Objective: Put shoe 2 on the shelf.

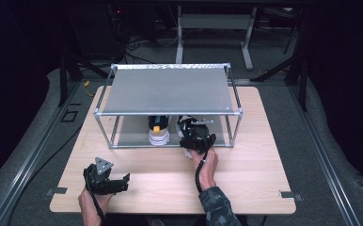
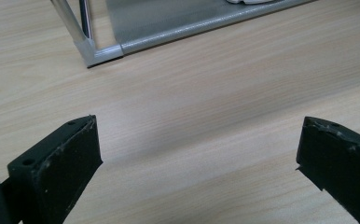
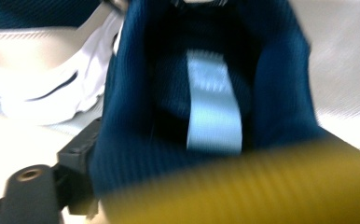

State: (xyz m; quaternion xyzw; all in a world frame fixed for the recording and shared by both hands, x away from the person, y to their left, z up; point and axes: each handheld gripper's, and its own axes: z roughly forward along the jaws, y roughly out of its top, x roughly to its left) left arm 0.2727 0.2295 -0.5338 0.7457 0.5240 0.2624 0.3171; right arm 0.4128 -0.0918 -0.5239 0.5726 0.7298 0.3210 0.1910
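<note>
The shoe (image 3: 206, 93) in the right gripper (image 1: 197, 141) was dark blue with a pale blue tongue strip and a yellow heel band; its neighbour (image 1: 159, 132) had a white sole, and the table (image 1: 264, 179) was light woodgrain.

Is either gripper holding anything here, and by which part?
The right gripper grips a shoe at its heel collar, by the rack. The left gripper is open over the table, holding nothing.
</note>
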